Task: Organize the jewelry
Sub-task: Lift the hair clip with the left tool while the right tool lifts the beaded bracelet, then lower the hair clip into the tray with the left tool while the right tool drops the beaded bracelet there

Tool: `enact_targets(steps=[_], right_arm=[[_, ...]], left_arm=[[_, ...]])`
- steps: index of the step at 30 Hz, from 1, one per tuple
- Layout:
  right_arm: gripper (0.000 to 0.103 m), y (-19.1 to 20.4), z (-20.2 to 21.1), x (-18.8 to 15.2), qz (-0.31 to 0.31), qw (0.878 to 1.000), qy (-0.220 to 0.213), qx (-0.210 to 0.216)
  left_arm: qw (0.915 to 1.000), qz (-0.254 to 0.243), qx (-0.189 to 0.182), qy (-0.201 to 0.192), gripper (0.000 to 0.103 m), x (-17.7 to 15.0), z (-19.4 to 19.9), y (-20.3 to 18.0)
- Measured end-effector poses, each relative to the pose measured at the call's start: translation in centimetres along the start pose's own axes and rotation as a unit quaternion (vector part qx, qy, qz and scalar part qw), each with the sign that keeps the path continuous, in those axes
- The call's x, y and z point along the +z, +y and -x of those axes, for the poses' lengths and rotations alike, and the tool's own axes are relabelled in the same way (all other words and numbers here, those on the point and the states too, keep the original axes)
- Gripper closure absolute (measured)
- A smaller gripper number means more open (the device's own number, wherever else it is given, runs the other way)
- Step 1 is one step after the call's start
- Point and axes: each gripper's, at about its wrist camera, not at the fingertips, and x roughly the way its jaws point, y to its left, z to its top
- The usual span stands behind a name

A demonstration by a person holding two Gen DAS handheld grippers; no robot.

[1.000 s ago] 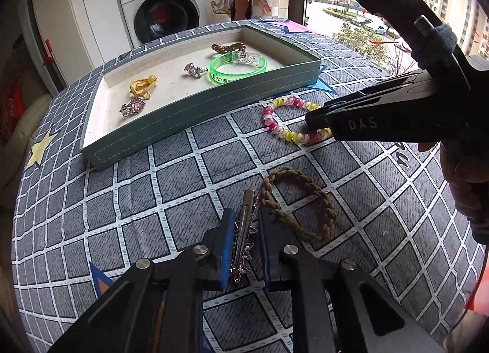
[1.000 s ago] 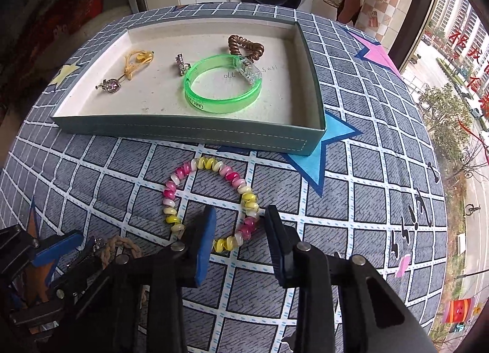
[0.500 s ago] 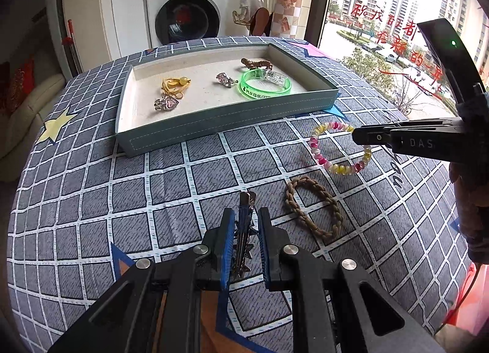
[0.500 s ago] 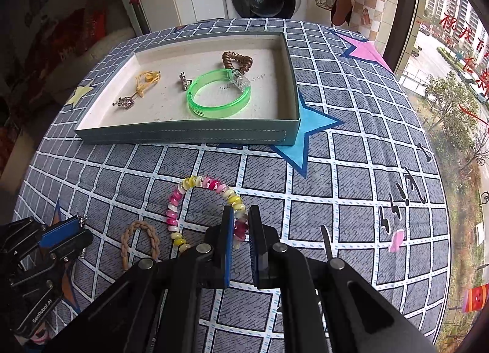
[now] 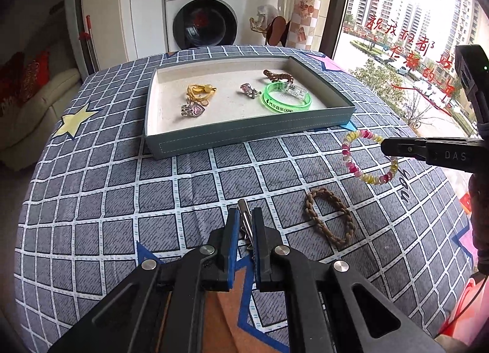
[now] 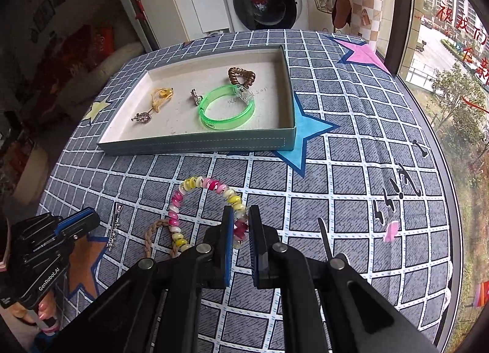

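**A:** Status, left to right?

**B:** My left gripper (image 5: 245,224) is clamped on a metal hair clip (image 5: 244,218), held along the fingers with the tip poking past them. My right gripper (image 6: 239,224) is closed on the beaded bracelet (image 6: 195,197). In the left wrist view the loop hangs clear of the cloth, pinched at one point of the ring. The braided brown hair tie (image 5: 330,218) lies loose on the checked tablecloth (image 5: 107,194), between the two grippers.

**A:** Destination?

**B:** The grey tray (image 5: 244,139), farther back on the table. It already holds a gold piece (image 5: 200,92), two small stone pieces, a green bangle (image 5: 287,99) and a brown coil tie (image 6: 241,75).

**A:** Risks?

**B:** The clip is thin and slick. The grip sits on its rear part, so I think a tilt could let it slide out. The bracelet beads are round, and a single-point pinch may roll off. The hanging loop could also catch the tray's near wall if I come in low.

**A:** Room?

**B:** There's bare tray floor at the near left and along the right wall beside the bangle. The cloth between me and the tray has nothing on it. I'd clear the rim from above and keep the two grippers apart.
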Motion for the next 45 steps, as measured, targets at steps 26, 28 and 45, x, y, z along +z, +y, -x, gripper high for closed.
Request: enact_targets(steps=[26,28,45], right_arm=[[0.093,-0.2,0.9,-1.9,-0.025,0.999,0.0,0.032],[0.093,-0.3,1.0,-2.0,-0.025,0.999,-0.001,0.033],[0.093,-0.3,1.9,0.0,-0.035,0.998,-0.02,0.046]], left_arm=[[0.9965,0.024,0.058,0.055,0.029,-0.1,-4.1,-0.5],[0.9975,0.022,0.047,0.048,0.048,-0.2,-3.9,-0.8],[0.9994,0.034,-0.009,0.0,0.073,2.3,-0.5,0.1]])
